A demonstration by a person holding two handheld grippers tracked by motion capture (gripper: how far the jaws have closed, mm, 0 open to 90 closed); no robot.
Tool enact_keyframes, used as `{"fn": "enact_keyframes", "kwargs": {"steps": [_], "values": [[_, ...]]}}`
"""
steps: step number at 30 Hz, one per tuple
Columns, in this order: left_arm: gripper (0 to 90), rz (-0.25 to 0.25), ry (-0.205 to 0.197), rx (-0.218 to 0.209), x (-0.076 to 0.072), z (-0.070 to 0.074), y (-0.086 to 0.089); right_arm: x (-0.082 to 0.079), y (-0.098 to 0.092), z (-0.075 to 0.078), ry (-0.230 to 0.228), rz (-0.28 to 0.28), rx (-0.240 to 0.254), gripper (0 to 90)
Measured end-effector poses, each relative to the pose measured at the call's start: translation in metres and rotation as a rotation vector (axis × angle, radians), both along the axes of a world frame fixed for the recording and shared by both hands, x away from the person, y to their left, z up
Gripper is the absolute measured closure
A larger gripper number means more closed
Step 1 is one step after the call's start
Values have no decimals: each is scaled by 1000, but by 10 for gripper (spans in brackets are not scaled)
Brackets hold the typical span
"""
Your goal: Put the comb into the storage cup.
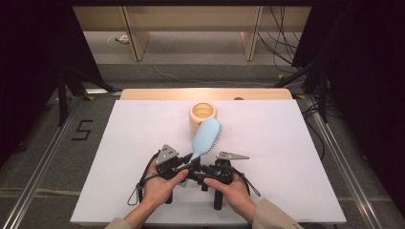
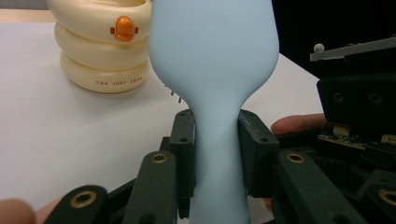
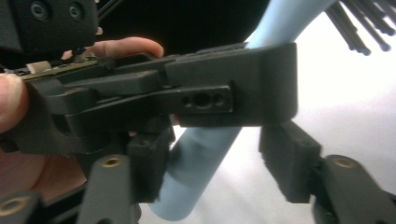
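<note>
A light blue hairbrush (image 1: pixel 207 137) tilts up over the white mat, its bristled head near a cream ringed cup (image 1: pixel 203 114). In the left gripper view my left gripper (image 2: pixel 218 140) is shut on the narrow neck of the hairbrush (image 2: pixel 212 56), both pads pressed against it. My right gripper (image 3: pixel 217 165) straddles the lower handle (image 3: pixel 198 177). One pad touches the handle and the other stands apart with a gap. In the high view my left gripper (image 1: pixel 188 162) and right gripper (image 1: pixel 192 174) meet at the handle.
The cream cup (image 2: pixel 100 51) bears an orange duck-like knob and stands just behind the brush. The white mat (image 1: pixel 286 157) covers the table, with a wooden edge (image 1: pixel 205 93) at the back. Black tripod legs and cables stand on the floor at both sides.
</note>
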State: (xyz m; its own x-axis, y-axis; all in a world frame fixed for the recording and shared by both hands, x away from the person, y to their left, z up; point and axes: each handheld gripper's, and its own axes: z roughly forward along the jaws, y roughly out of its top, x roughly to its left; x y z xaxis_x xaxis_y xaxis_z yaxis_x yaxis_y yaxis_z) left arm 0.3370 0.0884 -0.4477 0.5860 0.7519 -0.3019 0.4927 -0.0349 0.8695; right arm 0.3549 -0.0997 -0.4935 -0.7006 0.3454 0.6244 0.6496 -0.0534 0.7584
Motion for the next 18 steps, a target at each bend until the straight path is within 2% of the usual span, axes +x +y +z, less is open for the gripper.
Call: {"fn": "enact_keyframes", "kwargs": {"steps": [5,12,15,18], "values": [[691,6,7,-1,0,-1,-1,-1,0,0,2,13,15,570],[688,0,17,-1,0,0,-1,0,-4,-2,28,-7,15,668],[686,-2,15,9,0,0,-2,1,-5,-2,35,-16,12,683],[684,-3,18,11,1,0,-3,1,-5,-3,62,-16,24,685]]}}
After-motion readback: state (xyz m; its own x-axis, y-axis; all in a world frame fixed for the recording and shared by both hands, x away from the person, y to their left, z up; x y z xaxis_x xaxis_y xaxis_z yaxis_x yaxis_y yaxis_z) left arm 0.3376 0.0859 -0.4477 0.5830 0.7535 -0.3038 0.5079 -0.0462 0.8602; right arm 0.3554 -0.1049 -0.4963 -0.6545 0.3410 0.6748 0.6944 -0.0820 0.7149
